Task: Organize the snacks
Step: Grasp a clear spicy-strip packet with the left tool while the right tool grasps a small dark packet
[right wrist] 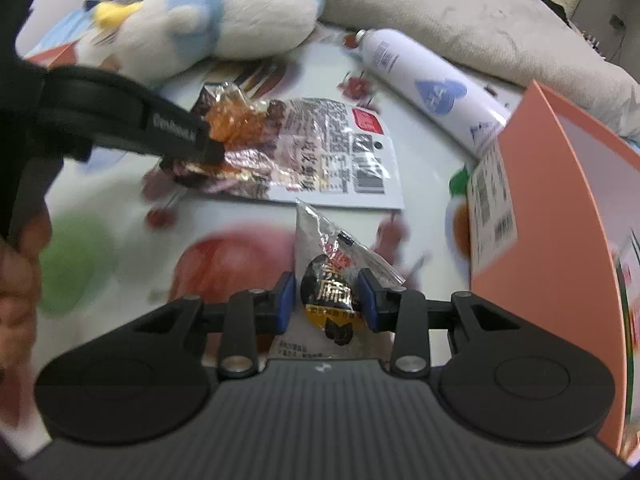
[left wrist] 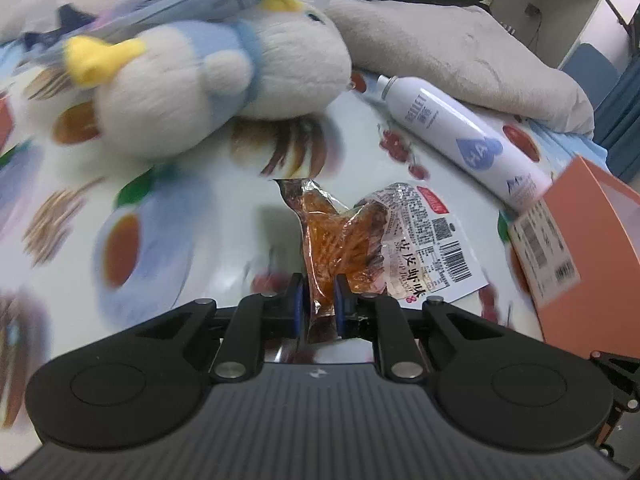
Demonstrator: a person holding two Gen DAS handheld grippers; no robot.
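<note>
An orange snack pack in clear wrap hangs pinched between the blue pads of my left gripper, which is shut on it, just above the fruit-printed cloth. The right wrist view shows that same left gripper holding the orange pack over a flat silver packet with a barcode. My right gripper is shut on a clear snack packet with a round black label. The flat silver packet lies on the cloth right of the orange pack.
An open orange box stands at the right. A white spray bottle lies behind the packets. A white-and-blue plush toy and a grey cushion fill the back. A person's hand shows at the left edge.
</note>
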